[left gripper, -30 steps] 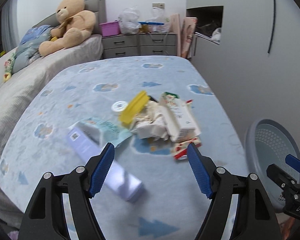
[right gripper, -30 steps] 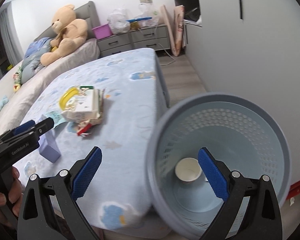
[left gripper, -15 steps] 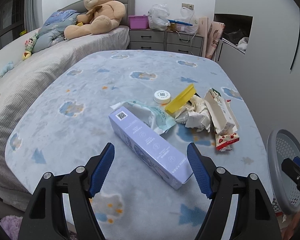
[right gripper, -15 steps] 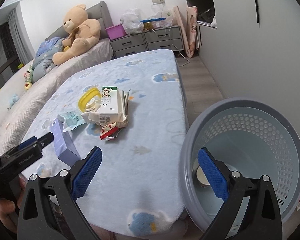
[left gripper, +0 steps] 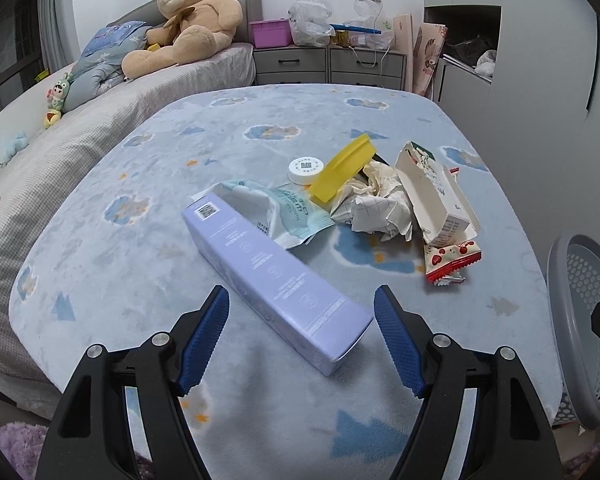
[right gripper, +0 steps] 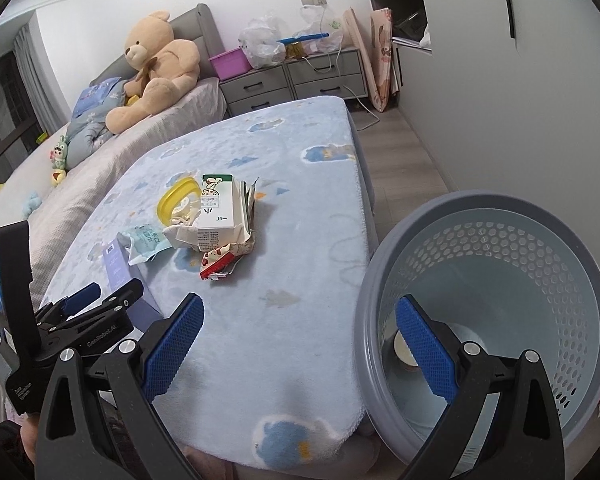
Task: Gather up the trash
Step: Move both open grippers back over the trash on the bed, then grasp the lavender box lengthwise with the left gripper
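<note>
A long purple box (left gripper: 276,276) lies slantwise on the blue blanket (left gripper: 140,264). My left gripper (left gripper: 300,300) stands open just over the box's near end, its pads apart from it. Beyond the box lie a teal wrapper (left gripper: 288,212), a white round lid (left gripper: 305,168), a yellow lid (left gripper: 342,168), crumpled paper (left gripper: 376,208), an opened milk carton (left gripper: 432,196) and a red-and-white snack wrapper (left gripper: 452,260). My right gripper (right gripper: 300,308) is open above the rim of the grey perforated basket (right gripper: 480,208). A paper cup (right gripper: 400,346) lies at the basket's bottom.
A large teddy bear (left gripper: 188,20), a folded quilt and small toys sit on the grey bed at the left. Grey drawers (left gripper: 328,64) with bags stand at the back. A white wall and a strip of wooden floor (right gripper: 400,152) run along the right.
My left gripper has swung left and sunk towards the purple box, which now lies between its fingers. In the right wrist view the basket has slid to the lower right.
</note>
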Motion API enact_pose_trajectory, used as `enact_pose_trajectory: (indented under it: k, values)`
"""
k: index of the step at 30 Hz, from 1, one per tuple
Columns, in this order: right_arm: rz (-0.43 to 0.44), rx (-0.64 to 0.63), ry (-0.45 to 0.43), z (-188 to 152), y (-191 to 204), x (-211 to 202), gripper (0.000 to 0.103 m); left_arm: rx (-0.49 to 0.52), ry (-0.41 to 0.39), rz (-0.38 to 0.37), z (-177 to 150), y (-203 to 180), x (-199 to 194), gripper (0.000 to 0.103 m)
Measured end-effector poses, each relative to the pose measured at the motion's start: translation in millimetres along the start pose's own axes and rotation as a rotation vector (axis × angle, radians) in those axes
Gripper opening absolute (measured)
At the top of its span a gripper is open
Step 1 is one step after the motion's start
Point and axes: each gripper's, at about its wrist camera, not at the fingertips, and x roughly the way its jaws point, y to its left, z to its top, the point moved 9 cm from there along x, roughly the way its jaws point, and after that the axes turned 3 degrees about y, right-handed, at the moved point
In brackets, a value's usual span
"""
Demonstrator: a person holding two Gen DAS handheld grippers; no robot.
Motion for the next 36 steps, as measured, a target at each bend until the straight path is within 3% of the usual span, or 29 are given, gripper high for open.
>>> enact_pose_trajectory:
  k: [3, 13, 27, 31, 36]
  values:
    - [-0.001, 0.001, 0.003, -0.9, -1.0, 0.3, 0.095, -0.013, -0.003, -0.017, 1.3, -1.3, -1.1, 0.072]
    - [0.0, -0.002, 0.012, -2.7, 1.8, 5.9, 0.095, -0.009, 0.033, 0.031, -3.9, 9.4, 10.9, 0.072]
    - [0.021, -0.016, 0.011, -1.0, 16.8, 11.4, 0.095, -0.112, 0.075, 0.075, -30.3, 74.9, 8.9, 0.072]
    - [0.034, -0.027, 0.009, -0.2, 26.1, 13.2, 0.095, -0.148, 0.082, 0.074, -34.6, 89.1, 5.0, 0.072]
    - [0.052, -0.024, 0.001, 4.0, 31.1, 13.1, 0.095, -0.151, 0.07, 0.015, -34.6, 86.7, -7.3, 0.072]
